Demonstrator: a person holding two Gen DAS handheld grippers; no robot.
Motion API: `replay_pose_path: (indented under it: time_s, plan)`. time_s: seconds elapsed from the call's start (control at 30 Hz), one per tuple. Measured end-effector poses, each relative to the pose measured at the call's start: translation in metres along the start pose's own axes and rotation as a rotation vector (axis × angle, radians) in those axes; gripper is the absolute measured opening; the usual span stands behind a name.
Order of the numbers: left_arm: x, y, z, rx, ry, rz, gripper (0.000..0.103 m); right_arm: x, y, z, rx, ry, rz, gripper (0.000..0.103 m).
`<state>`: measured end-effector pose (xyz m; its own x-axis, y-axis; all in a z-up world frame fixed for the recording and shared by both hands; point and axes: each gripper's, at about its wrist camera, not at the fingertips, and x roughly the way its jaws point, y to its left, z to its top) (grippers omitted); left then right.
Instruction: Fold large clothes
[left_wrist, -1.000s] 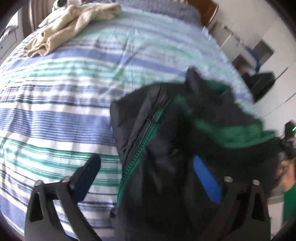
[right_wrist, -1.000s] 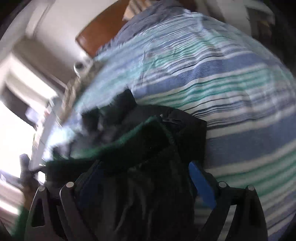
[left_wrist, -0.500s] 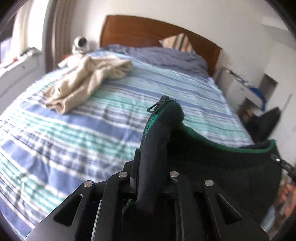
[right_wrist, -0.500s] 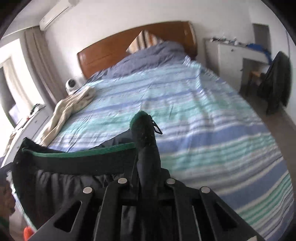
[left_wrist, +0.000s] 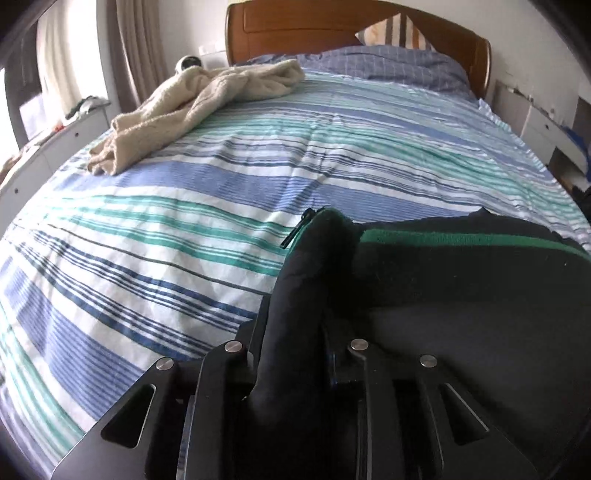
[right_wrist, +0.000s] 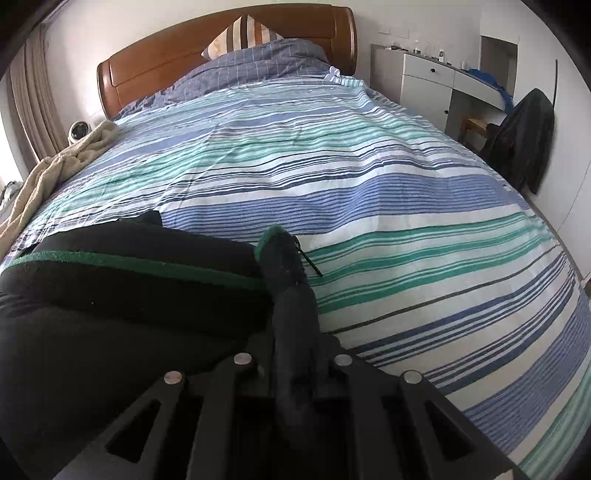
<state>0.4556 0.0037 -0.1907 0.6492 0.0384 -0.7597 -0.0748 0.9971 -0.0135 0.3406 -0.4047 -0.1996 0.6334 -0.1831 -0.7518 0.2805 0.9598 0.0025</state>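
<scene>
The left tool is clamped on one front edge of a black jacket, a fold of the cloth standing up between its jaws; those jaws have just eased open a little yet the cloth is pinched between them. The right tool is closed tight on the jacket's other front edge. A zipper pull dangles just ahead of the right tool's tip. Between the two tools the jacket stretches sideways, its long axis running across the bed, a green lining band marking its far edge. The jacket's lower part runs out of both pictures, and the tools' pads are hidden by cloth. Ahead of both tools lies the bed's striped sheet. Far ahead and left of the left tool, a cream fleece garment lies crumpled. Beyond are a checked blue duvet, a striped pillow and the wooden headboard.
</scene>
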Motion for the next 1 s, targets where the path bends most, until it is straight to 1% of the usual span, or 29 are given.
replay_pose_path:
  time_s: [0.13,0.3,0.5,0.57,0.6,0.63,0.67,0.7,0.73,0.77,0.8,0.87,0.93,0.97,1.0]
  plan:
    - [0.002,0.006,-0.003,-0.033,0.006,-0.041,0.023,0.001,-0.002,-0.006,0.014,-0.007,0.011,0.013]
    - [0.006,0.002,-0.006,-0.045,0.007,-0.052,0.024,0.002,-0.002,-0.006,0.023,-0.012,0.019,0.013]
    - [0.012,0.006,-0.005,-0.073,0.031,-0.075,0.027,0.009,-0.015,-0.005,0.089,0.004,0.08,0.016]
    - [0.013,0.006,-0.003,-0.073,0.045,-0.069,0.03,0.008,-0.016,-0.004,0.096,0.008,0.088,0.017]
    - [0.012,0.007,-0.001,-0.078,0.059,-0.071,0.033,0.007,-0.017,-0.003,0.103,0.013,0.106,0.018]
    - [0.011,0.009,0.0,-0.082,0.074,-0.078,0.037,0.006,-0.022,-0.003,0.121,0.017,0.137,0.019]
    - [0.009,0.012,0.003,-0.089,0.103,-0.089,0.04,0.005,-0.026,-0.002,0.141,0.024,0.166,0.02]
    - [0.005,0.017,0.007,-0.091,0.139,-0.097,0.044,0.004,-0.035,-0.001,0.179,0.04,0.216,0.022]
    - [0.0,0.02,0.009,-0.09,0.161,-0.103,0.044,0.002,-0.044,0.001,0.214,0.073,0.27,0.028]
    - [-0.011,0.023,0.011,-0.09,0.174,-0.114,0.044,-0.002,-0.051,0.003,0.232,0.1,0.298,0.036]
    - [-0.029,0.026,0.014,-0.085,0.162,-0.134,0.041,-0.006,-0.055,0.004,0.237,0.107,0.312,0.038]
    - [-0.067,0.023,0.016,-0.043,0.103,-0.168,0.043,-0.028,-0.063,0.007,0.212,0.074,0.327,0.039]
    - [-0.104,0.007,0.019,0.035,0.044,-0.208,0.056,-0.058,-0.062,0.012,0.144,0.013,0.33,0.039]
    - [-0.117,-0.006,0.019,0.07,0.026,-0.234,0.059,-0.068,-0.059,0.015,0.124,-0.003,0.344,0.041]
    - [-0.129,-0.025,0.019,0.115,0.014,-0.275,0.063,-0.075,-0.055,0.017,0.112,-0.014,0.365,0.041]
